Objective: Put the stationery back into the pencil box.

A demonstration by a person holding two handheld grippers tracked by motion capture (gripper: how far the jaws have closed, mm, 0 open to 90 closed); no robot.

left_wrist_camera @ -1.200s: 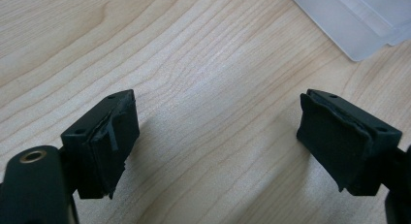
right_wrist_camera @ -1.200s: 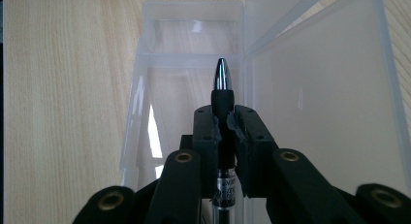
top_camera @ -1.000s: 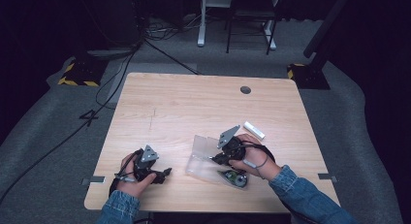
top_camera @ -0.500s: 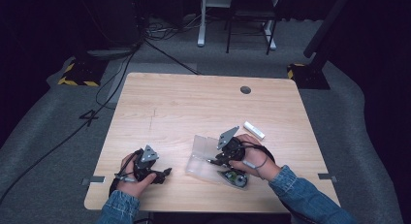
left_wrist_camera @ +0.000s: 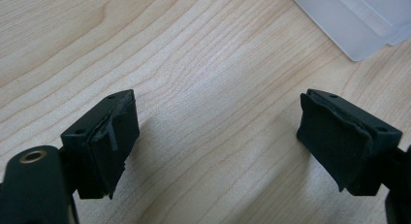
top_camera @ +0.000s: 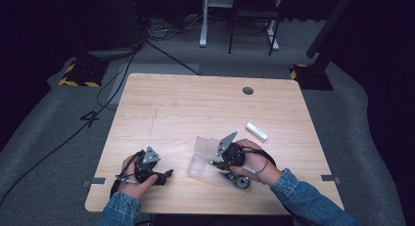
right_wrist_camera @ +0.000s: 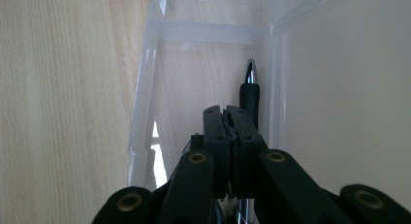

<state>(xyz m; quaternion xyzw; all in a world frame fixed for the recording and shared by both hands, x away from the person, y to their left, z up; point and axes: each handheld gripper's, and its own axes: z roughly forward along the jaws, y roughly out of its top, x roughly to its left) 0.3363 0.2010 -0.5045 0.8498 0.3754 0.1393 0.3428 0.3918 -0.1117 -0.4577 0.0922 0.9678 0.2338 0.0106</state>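
Right tool [right_wrist_camera: 227,118] level inside clear box [right_wrist_camera: 203,30], clamped on pen [right_wrist_camera: 249,95].

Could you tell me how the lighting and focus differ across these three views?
High view: the wooden table is lit evenly while the floor and room behind fall dark. Left gripper view: sharp wood grain, with soft shadows under the left gripper. Right gripper view: the clear plastic box glows pale; the right gripper is a dark silhouette, and the pen tip shows a glint.
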